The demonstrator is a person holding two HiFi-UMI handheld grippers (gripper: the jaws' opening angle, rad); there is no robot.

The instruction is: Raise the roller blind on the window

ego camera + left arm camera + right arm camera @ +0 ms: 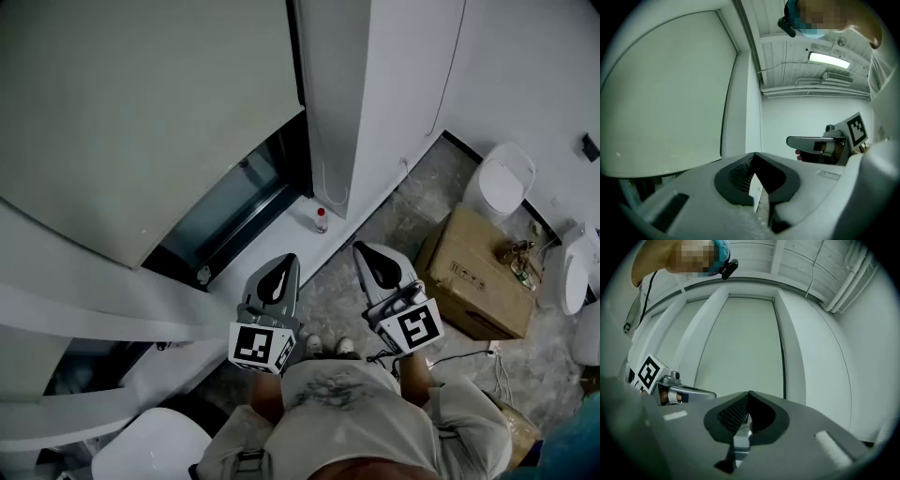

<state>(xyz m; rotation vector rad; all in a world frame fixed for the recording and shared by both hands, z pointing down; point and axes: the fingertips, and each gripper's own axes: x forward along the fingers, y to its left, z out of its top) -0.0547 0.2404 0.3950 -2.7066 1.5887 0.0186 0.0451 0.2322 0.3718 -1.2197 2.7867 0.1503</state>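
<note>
Both arms were tucked in with the tongs held side by side just ahead of the torso, close but apart, noses aimed forward and up at the window. Left tongs were closed, tips meeting, nothing gripped. Right tongs were the same: closed and empty. Both marker cubes faced the head camera. The roller blind was a pale sheet over most of the window, up-left of the tongs and well apart from both; a strip of dark glass showed below its bottom edge. A white column stood just right of the blind, with a small red-capped bottle at its base. A cardboard box sat on the floor right of the right tongs, with a white bin beyond it. White ledges ran lower left, between the person and the glass.
</note>
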